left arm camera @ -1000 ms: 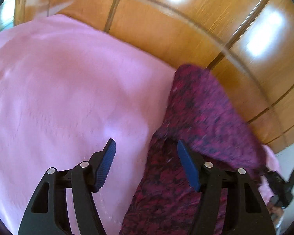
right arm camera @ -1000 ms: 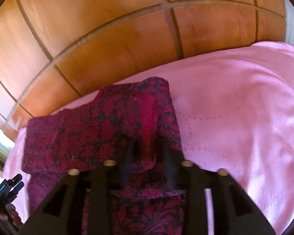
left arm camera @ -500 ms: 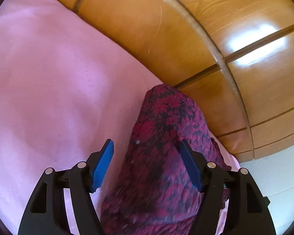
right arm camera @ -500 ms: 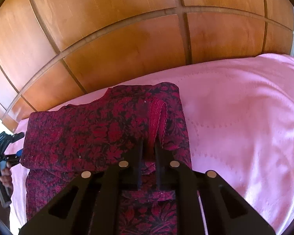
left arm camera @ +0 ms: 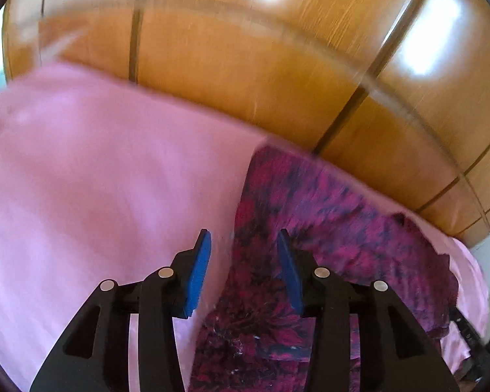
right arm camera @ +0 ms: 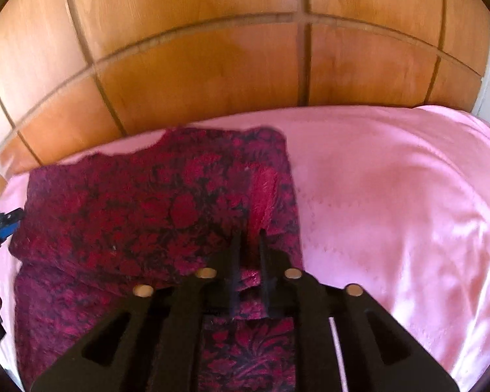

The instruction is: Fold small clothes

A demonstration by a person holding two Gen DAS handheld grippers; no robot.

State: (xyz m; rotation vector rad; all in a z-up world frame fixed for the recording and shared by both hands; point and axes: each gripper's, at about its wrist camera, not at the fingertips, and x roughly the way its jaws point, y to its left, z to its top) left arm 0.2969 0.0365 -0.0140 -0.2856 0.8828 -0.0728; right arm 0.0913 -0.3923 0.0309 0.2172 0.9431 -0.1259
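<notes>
The dark red flowered garment (right arm camera: 140, 215) lay on the pink bedsheet (right arm camera: 392, 196) close to the wooden headboard (right arm camera: 212, 75), its upper part doubled over the lower so that a folded edge ran across it; in the left wrist view the same garment (left arm camera: 326, 228) looked blurred, with its left edge just ahead of the claw.

The right claw (right arm camera: 249, 238) was nearly closed, its jaws pinching a raised ridge of the cloth near the garment's right edge; the left claw (left arm camera: 243, 254) stood moderately wide, holding nothing, straddling the garment's left edge with one pad over the sheet and the other over the cloth.

The likeliest trouble was the thin pinch slipping, since the right claw seemed to hold only a narrow ridge; a pull could free it and let the fold sag. A second risk was that the left claw, closing where it stood, might catch the sheet along with the cloth and drag both; an uneven pull between the two sides would probably skew the fold.

No containers showed in either view; the garment lay straight on the bed.
</notes>
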